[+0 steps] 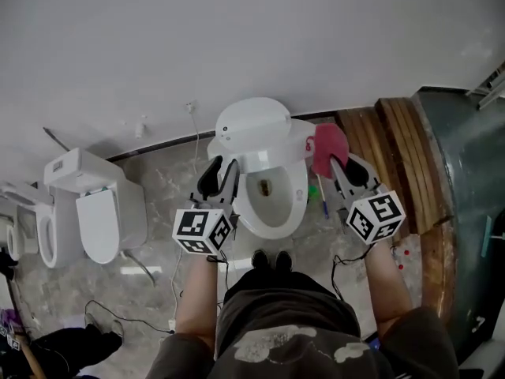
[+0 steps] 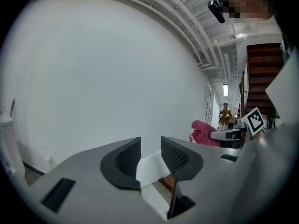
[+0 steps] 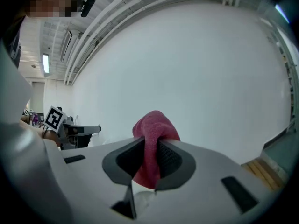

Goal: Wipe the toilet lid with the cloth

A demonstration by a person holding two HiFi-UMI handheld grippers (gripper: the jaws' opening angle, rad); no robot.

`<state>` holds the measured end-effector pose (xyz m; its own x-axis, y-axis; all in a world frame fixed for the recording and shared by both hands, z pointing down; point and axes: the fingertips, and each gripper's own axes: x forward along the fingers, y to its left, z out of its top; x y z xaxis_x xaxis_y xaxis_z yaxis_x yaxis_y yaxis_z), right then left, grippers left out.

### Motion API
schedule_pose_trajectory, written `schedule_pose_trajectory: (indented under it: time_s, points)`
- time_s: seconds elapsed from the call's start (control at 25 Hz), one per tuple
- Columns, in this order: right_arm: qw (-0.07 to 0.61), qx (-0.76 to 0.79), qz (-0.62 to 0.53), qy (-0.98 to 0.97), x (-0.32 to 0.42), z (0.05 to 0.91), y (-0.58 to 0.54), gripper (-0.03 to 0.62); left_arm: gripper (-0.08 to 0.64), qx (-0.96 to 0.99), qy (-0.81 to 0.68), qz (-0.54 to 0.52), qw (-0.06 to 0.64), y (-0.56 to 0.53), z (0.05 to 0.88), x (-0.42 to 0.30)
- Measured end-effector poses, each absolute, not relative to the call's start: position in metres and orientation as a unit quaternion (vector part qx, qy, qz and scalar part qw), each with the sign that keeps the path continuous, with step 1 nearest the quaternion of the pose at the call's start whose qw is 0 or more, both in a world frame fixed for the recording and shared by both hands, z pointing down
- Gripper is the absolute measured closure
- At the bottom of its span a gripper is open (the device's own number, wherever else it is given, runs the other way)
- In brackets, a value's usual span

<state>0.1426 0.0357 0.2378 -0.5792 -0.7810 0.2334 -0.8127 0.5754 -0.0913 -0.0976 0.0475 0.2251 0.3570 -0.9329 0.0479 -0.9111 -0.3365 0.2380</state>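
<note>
Beside the open toilet (image 1: pixel 297 189) — right tongs (image 3: pixel 150 149) clench the pink cloth (image 3: pixel 156 125); left tongs (image 2: pixel 150 148) gape, empty.

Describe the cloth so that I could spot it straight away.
Find the white toilet whose bowl stands open. At its right side the right gripper pinches the cloth: a crumpled pink rag, the only soft, bright thing among hard white porcelain.
</note>
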Motion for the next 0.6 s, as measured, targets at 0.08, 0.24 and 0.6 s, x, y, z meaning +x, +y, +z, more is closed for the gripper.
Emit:
schedule_pose_trajectory:
  time_s: [0.08,0.24,0.6]
  points:
    - [0.08,0.459,0.083,-0.881,0.14,0.223,0.019,0.534,0.436,0.817,-0.565,-0.045,0.104,0.035,0.216,-0.097]
    - [0.075,0.466,0.075,-0.878,0.123,0.214,-0.014,0.534,0.518,0.818,-0.566,-0.04,0.092,0.003,0.207,-0.094]
    - [0.105,0.453,0.09,-0.881,0.09,0.253,-0.028,0.534,0.546,0.825,-0.552,-0.015,0.121,-0.024,0.238,-0.078]
